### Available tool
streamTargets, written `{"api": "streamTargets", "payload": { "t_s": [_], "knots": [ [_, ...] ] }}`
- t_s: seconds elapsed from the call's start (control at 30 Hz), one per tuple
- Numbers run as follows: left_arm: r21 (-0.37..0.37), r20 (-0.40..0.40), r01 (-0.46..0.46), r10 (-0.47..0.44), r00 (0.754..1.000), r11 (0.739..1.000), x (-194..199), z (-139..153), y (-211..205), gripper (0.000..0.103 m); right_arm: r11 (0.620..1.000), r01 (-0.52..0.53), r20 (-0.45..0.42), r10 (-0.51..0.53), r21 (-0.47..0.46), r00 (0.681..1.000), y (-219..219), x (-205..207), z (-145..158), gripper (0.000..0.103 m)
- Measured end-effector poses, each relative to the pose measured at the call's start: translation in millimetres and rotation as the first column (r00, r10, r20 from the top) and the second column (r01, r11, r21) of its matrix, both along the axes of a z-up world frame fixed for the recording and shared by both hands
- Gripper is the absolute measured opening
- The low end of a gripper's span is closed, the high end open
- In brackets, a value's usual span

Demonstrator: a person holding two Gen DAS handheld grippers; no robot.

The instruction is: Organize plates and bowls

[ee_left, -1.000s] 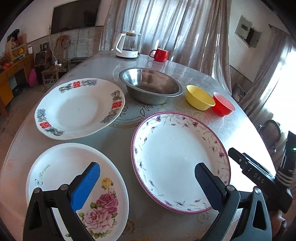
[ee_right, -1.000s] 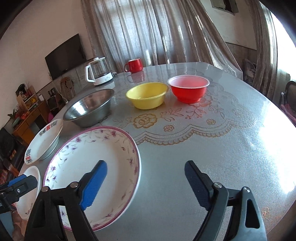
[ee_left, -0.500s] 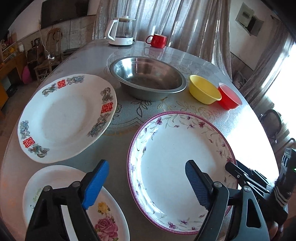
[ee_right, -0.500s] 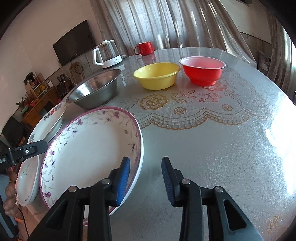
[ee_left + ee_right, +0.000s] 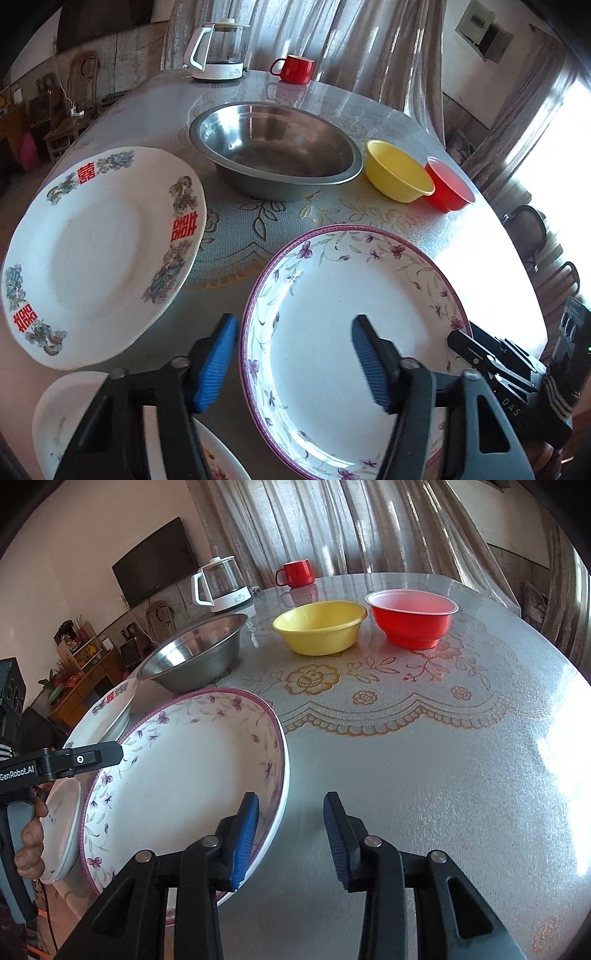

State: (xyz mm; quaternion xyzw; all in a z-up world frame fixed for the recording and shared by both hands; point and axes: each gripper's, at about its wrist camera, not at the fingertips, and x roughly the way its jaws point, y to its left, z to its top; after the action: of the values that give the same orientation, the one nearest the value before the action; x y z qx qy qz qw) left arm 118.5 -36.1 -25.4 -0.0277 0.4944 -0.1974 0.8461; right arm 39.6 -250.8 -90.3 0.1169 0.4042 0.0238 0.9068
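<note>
On my far left the red-marked plate (image 5: pixel 99 254) lies flat near the table edge, and below it, at the near corner, the rose plate (image 5: pixel 66 417) shows only in part behind my left gripper (image 5: pixel 293 363). That gripper's jaws are spread wide with nothing between them: its left pad hangs over bare table (image 5: pixel 229 240) just outside the purple plate (image 5: pixel 351 332), and its right pad hangs over the plate's white middle, so the near-left rim sits between the two. The purple plate is the nearest big piece, lying in front of the steel bowl (image 5: pixel 277 151), which stands mid-table. Right of the steel bowl come the yellow bowl (image 5: pixel 397 175) and the red bowl (image 5: pixel 448 186), close side by side; I cannot tell whether they touch. At the far edge stand a kettle (image 5: pixel 219 48) and a red mug (image 5: pixel 295 68), well apart from the dishes. From my right wrist view the right gripper (image 5: pixel 291 834) is partly open and holds nothing I can confirm: its left pad sits over the inside of the purple plate (image 5: pixel 177 775) at its right rim, touching or just beside it, and its right pad hangs over bare table (image 5: pixel 443 757) outside the plate. The rim lies between those pads but they have not pressed onto it
</note>
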Motion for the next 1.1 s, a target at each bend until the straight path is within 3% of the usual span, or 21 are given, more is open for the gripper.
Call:
{"api": "streamTargets", "payload": {
  "t_s": [0.13, 0.27, 0.4, 0.43, 0.5, 0.53, 0.7, 1.1],
  "knots": [
    [-0.012, -0.035, -0.01, 0.009, 0.999, 1.0, 3, -4, 7, 0.046, 1.0, -0.006, 0.003, 0.006, -0.009, 1.0, 1, 0, 0, 0.037],
    [0.072, 0.008, 0.008, -0.009, 1.0, 0.997, -5, -4, 1, 0.04, 0.999, -0.017, 0.008, 0.017, -0.031, 1.0, 3, -1, -1, 0.038],
    [0.11, 0.035, -0.007, 0.003, 0.999, 0.994, -9, -4, -2, 0.037, 0.999, -0.03, 0.007, 0.03, -0.04, 1.0, 5, 0, 0, 0.04],
    [0.12, 0.042, -0.01, 0.005, 0.999, 0.993, -10, -4, -3, 0.037, 0.999, -0.038, 0.006, 0.038, -0.021, 0.999, 4, 0, 0, 0.039],
    [0.134, 0.051, -0.023, 0.016, 0.999, 0.991, -12, -4, -5, 0.037, 0.995, -0.083, -0.002, 0.083, 0.054, 0.997, 5, 1, -1, 0.025],
    [0.136, 0.054, -0.029, 0.022, 0.998, 0.99, -12, -4, -5, 0.037, 0.995, -0.081, -0.001, 0.082, 0.054, 0.997, 6, 0, -1, 0.024],
    [0.11, 0.038, -0.003, -0.001, 0.999, 0.994, -22, -4, -9, 0.037, 0.997, -0.073, -0.008, 0.073, 0.032, 0.997, 4, -1, 0, 0.024],
    [0.04, 0.024, -0.016, 0.015, 1.0, 0.999, -43, -4, -33, 0.041, 0.986, -0.046, -0.036, 0.052, 0.158, 0.998, -33, -19, 0, 0.026]
  ]
}}
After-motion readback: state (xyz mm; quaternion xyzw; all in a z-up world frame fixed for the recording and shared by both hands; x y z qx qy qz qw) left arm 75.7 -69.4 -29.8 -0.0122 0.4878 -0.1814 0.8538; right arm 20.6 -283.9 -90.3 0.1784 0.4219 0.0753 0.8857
